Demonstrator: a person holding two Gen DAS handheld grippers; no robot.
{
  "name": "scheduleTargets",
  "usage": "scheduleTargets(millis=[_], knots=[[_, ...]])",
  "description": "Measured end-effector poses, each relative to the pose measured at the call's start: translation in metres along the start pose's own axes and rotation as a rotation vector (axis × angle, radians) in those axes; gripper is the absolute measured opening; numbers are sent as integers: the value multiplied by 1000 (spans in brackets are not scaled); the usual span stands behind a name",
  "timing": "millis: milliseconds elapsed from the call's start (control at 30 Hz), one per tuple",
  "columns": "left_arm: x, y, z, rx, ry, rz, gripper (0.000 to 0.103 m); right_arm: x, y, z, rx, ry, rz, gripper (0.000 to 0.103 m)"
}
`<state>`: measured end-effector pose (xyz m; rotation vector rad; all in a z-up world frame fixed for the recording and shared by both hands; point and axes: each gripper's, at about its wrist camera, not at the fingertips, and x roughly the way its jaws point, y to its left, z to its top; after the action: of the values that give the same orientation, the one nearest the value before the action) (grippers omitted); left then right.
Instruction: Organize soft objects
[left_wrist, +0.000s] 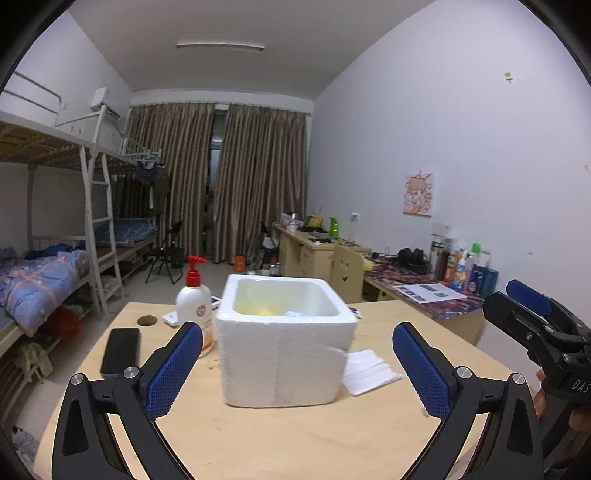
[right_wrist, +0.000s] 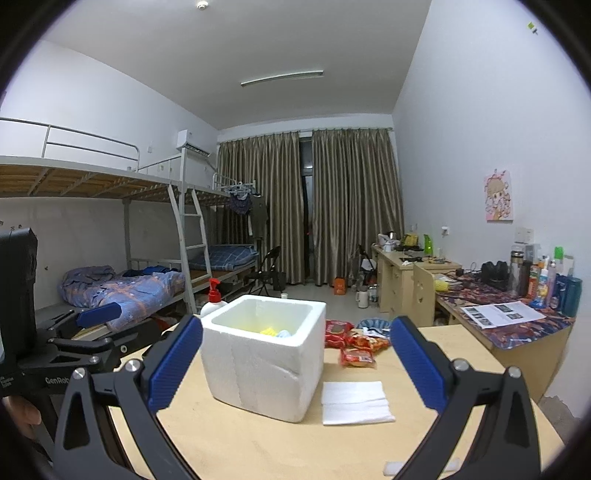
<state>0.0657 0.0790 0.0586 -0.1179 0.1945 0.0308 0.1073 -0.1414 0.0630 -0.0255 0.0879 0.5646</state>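
Note:
A white foam box (left_wrist: 284, 343) (right_wrist: 262, 354) stands open in the middle of the wooden table (left_wrist: 288, 439) (right_wrist: 258, 446). Inside lie a yellow soft item (left_wrist: 266, 312) (right_wrist: 268, 331) and a pale blue one (right_wrist: 283, 334). A folded white cloth (left_wrist: 369, 371) (right_wrist: 354, 402) lies just right of the box. My left gripper (left_wrist: 297, 365) is open and empty, held in front of the box. My right gripper (right_wrist: 295, 365) is open and empty, also facing the box. Each gripper shows at the edge of the other's view.
A pump bottle with a red top (left_wrist: 194, 306) (right_wrist: 213, 299) and a black phone (left_wrist: 121, 350) sit left of the box. Red snack packets (right_wrist: 354, 345) lie behind it on the right. A cluttered desk (right_wrist: 509, 325) stands at right, bunk beds (left_wrist: 55, 273) at left.

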Motion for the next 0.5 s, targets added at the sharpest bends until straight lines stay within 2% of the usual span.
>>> scheduleTargets(millis=[500], knots=[[11,-53,-31,58,23,-136,103,-42,-29,-38,-5,33,-199,103]])
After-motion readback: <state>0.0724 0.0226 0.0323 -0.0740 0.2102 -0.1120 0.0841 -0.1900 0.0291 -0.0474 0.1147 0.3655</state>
